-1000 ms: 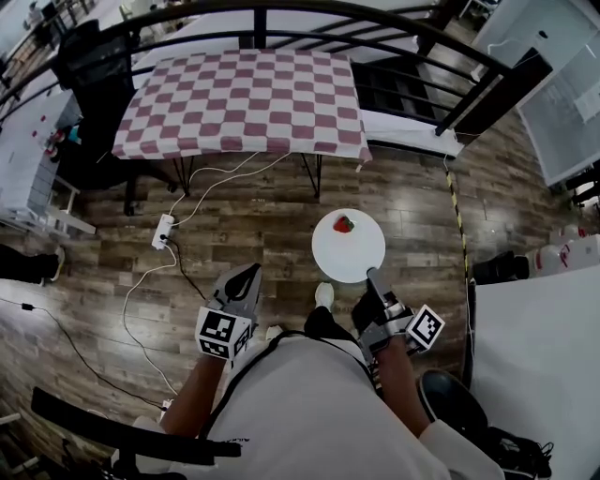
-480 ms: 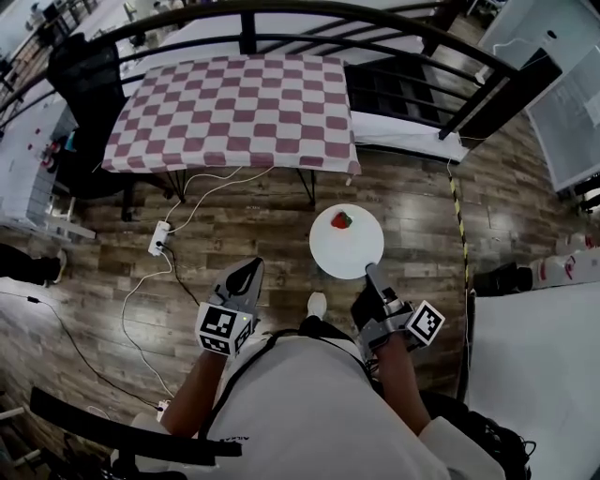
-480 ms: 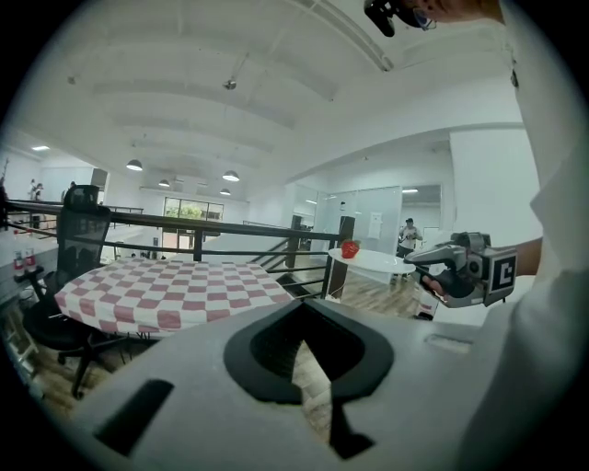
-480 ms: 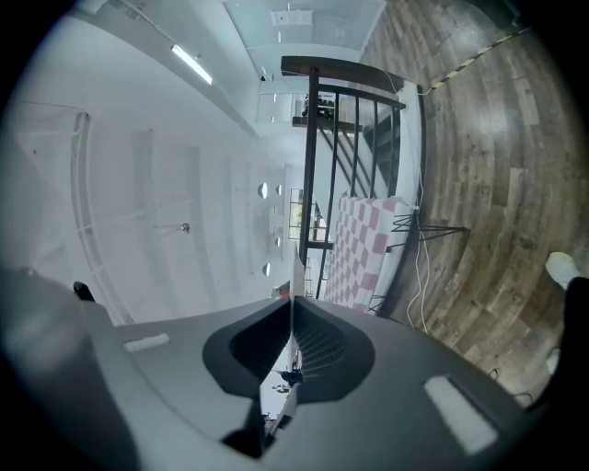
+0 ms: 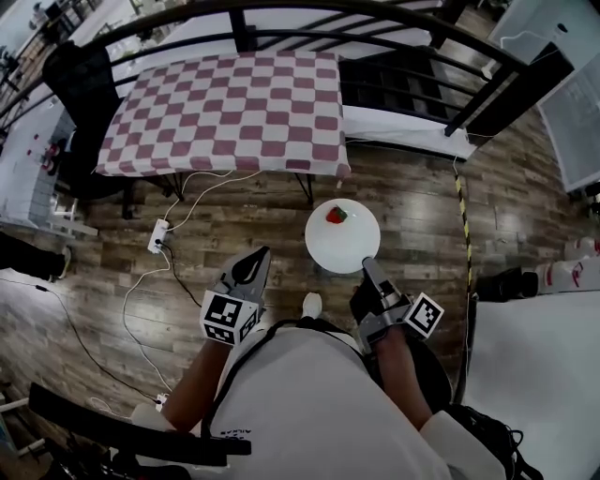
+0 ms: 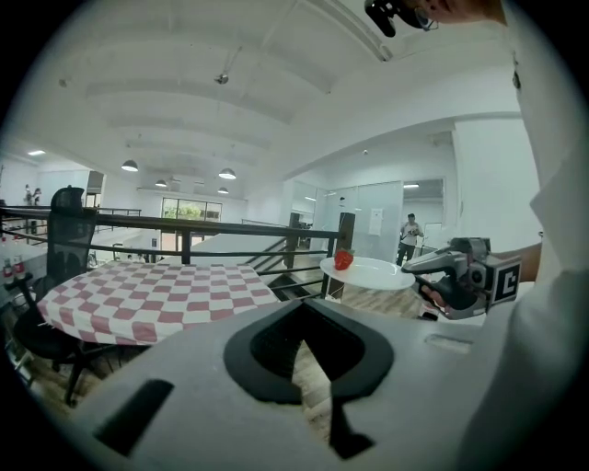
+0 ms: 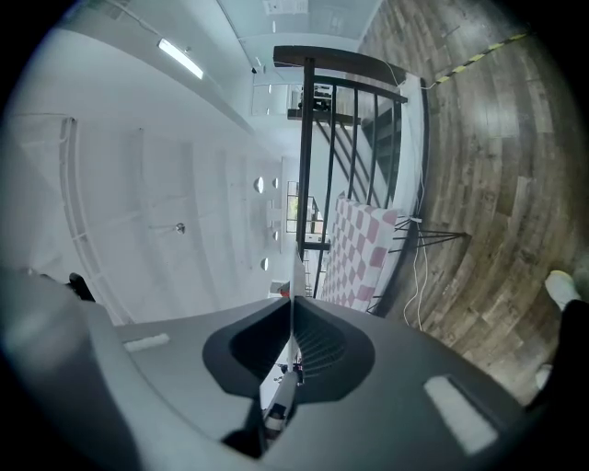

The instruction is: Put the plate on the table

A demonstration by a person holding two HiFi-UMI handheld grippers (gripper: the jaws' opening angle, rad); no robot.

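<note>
A round white plate with a red strawberry on it hangs level over the wood floor. My right gripper is shut on its near rim. In the right gripper view the plate shows edge-on as a thin line between the closed jaws of the right gripper. My left gripper is shut and holds nothing; it is left of the plate. The table with its red-and-white checked cloth stands ahead. The left gripper view shows the table, the plate and the strawberry.
A black metal railing curves behind and to the right of the table. A white power strip with cables lies on the floor at the left. A black chair stands at the table's left end. A white surface lies at the right.
The table and railing have drawn nearer in the head view. Both grippers and the plate have moved forward towards the table, with the grip unchanged.
</note>
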